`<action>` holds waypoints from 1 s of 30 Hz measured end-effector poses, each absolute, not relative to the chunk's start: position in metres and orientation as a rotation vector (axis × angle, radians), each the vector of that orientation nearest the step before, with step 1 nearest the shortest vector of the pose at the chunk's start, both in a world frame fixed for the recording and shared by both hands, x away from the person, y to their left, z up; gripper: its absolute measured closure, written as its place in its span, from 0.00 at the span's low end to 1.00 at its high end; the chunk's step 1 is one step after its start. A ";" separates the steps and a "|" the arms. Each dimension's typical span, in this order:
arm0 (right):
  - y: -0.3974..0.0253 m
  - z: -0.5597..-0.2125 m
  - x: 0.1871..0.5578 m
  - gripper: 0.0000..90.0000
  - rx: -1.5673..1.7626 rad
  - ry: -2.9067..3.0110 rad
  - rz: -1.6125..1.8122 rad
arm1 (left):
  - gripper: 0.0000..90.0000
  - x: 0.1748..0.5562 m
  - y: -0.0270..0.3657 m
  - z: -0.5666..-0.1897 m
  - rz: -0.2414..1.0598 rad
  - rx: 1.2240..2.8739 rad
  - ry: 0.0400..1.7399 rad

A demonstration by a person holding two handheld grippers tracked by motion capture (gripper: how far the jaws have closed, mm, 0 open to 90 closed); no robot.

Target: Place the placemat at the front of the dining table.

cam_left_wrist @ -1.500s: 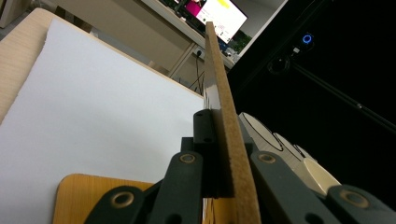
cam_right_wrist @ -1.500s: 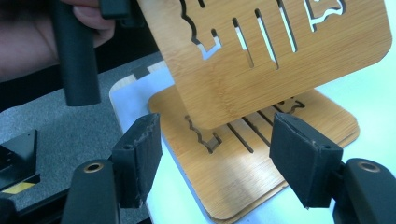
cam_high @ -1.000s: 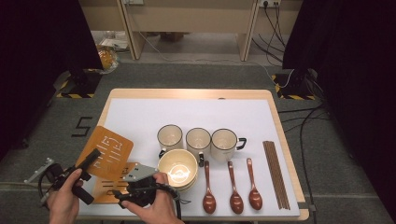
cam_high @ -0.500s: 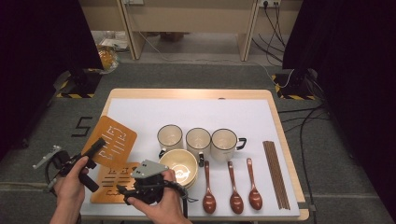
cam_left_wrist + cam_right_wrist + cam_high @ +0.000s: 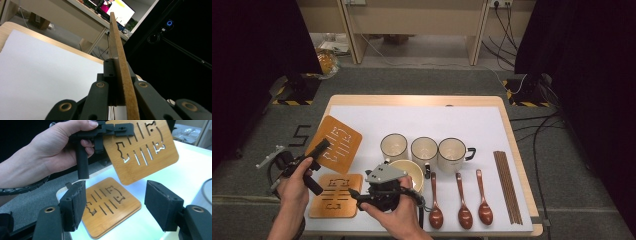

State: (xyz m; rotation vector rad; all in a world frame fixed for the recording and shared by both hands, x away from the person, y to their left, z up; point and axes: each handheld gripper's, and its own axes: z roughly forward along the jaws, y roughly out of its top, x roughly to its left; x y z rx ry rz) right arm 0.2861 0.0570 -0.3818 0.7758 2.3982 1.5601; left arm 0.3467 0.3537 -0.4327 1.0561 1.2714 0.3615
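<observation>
The lifted wooden mat (image 5: 336, 144) hangs clear of the table (image 5: 512, 150) at its left edge, above a stack of mats (image 5: 336, 195) at the near-left corner. The left gripper (image 5: 319, 150) clamps the mat by its near corner, jaws closed on its edge. The right gripper (image 5: 115, 205) stands just beside the stack, jaws wide apart and holding nothing. A bowl (image 5: 412, 170), three cups (image 5: 424, 150), three spoons (image 5: 459, 200) and chopsticks (image 5: 507, 185) lie to the right.

Step in hand, as judged: carrying the lifted mat away from the stack. The next move calls for a bare stretch of table and a flat, level set-down before release.
</observation>
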 end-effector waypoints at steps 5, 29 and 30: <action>0.044 -0.378 0.291 0.38 0.797 2.375 1.545 | 0.96 0.355 0.352 -0.431 0.377 1.065 1.271; -0.022 -0.370 0.308 0.38 0.921 2.264 1.464 | 0.96 0.391 0.338 -0.420 0.389 1.083 1.274; -0.025 -0.370 0.309 0.38 0.931 2.259 1.461 | 0.96 0.392 0.338 -0.420 0.391 1.083 1.273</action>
